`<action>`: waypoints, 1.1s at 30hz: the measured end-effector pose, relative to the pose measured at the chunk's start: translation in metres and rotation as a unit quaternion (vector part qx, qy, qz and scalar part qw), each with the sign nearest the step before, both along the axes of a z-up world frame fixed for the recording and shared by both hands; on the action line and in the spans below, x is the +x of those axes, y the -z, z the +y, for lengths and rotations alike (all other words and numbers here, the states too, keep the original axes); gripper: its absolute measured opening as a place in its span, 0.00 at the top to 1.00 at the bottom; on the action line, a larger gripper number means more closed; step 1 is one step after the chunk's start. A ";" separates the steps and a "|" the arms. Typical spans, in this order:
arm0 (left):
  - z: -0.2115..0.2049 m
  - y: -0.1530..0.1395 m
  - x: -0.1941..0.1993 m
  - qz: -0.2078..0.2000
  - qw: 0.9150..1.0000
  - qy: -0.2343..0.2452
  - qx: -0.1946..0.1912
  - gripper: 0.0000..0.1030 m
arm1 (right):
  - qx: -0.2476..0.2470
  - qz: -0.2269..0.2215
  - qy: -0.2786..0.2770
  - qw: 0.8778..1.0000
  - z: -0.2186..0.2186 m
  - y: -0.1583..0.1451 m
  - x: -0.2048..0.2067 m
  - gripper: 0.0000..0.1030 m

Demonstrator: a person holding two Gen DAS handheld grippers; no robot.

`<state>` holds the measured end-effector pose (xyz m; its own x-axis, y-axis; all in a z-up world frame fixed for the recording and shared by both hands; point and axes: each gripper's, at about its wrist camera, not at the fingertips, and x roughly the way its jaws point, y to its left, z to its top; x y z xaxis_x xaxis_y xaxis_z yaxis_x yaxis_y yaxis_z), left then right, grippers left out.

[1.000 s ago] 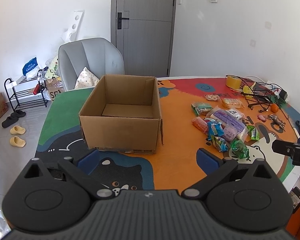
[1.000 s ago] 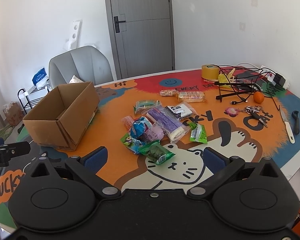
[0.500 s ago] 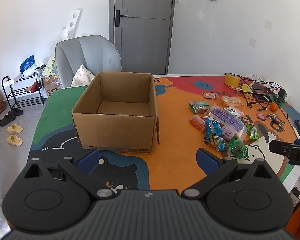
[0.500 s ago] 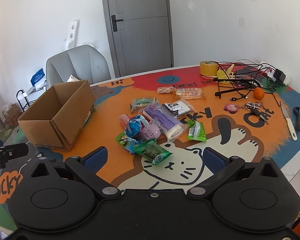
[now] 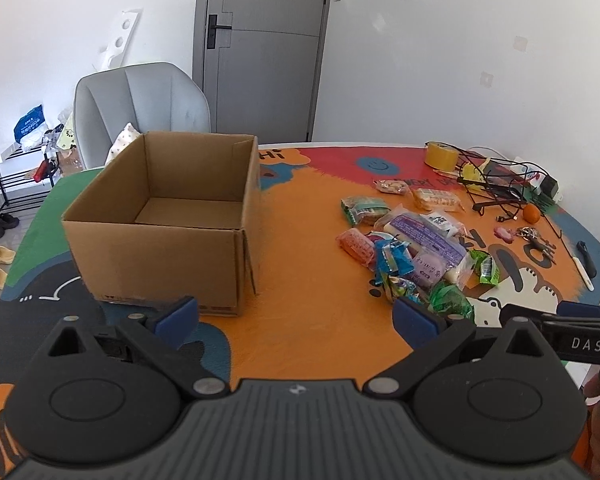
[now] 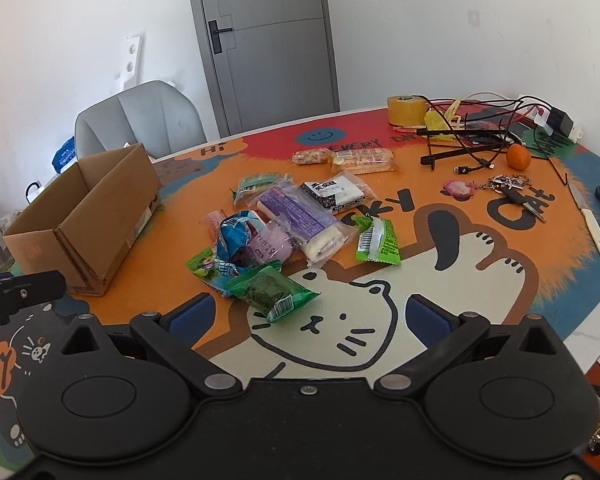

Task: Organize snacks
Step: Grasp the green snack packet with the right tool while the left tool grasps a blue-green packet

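An open, empty cardboard box (image 5: 168, 224) stands on the colourful table mat; it also shows at the left of the right wrist view (image 6: 84, 216). A heap of wrapped snacks (image 5: 412, 248) lies to its right, with a dark green packet (image 6: 272, 292) nearest my right gripper and a purple packet (image 6: 296, 212) in the middle. My left gripper (image 5: 296, 318) is open and empty, just in front of the box. My right gripper (image 6: 308, 316) is open and empty, just in front of the green packet.
A yellow tape roll (image 6: 406, 109), tangled black cables (image 6: 472, 136), an orange (image 6: 518, 157), keys (image 6: 512, 188) and a white-handled knife (image 6: 590, 220) lie at the right of the table. A grey chair (image 5: 140, 108) stands behind the box. The table edge (image 6: 596, 336) is close on the right.
Both grippers have moved forward toward the table. The box and the snack heap look larger and nearer. Both grippers stay open and empty.
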<state>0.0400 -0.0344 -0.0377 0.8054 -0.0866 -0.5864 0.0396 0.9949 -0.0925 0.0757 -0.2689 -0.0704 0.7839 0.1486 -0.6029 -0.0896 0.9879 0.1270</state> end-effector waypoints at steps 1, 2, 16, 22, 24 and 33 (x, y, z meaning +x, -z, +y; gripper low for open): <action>-0.002 0.001 0.002 -0.003 1.000 0.002 -0.002 0.01 | 0.003 0.000 -0.002 1.000 -0.001 0.002 0.001 0.00; -0.005 0.002 0.005 -0.004 1.000 0.004 -0.002 0.01 | 0.006 0.000 -0.004 1.000 -0.002 0.004 0.002 0.00; -0.037 0.026 0.045 0.007 1.000 0.024 -0.016 0.10 | 0.039 -0.015 0.027 0.999 -0.028 0.022 0.029 0.27; -0.049 0.037 0.060 0.018 0.999 0.026 -0.020 0.19 | 0.053 -0.013 0.042 0.998 -0.040 0.032 0.038 0.39; -0.053 0.040 0.064 0.021 0.999 0.025 -0.022 0.22 | 0.054 -0.011 0.044 0.997 -0.042 0.035 0.040 0.41; -0.071 0.058 0.085 0.042 0.998 0.024 -0.035 0.39 | 0.057 -0.010 0.052 0.997 -0.050 0.046 0.054 0.44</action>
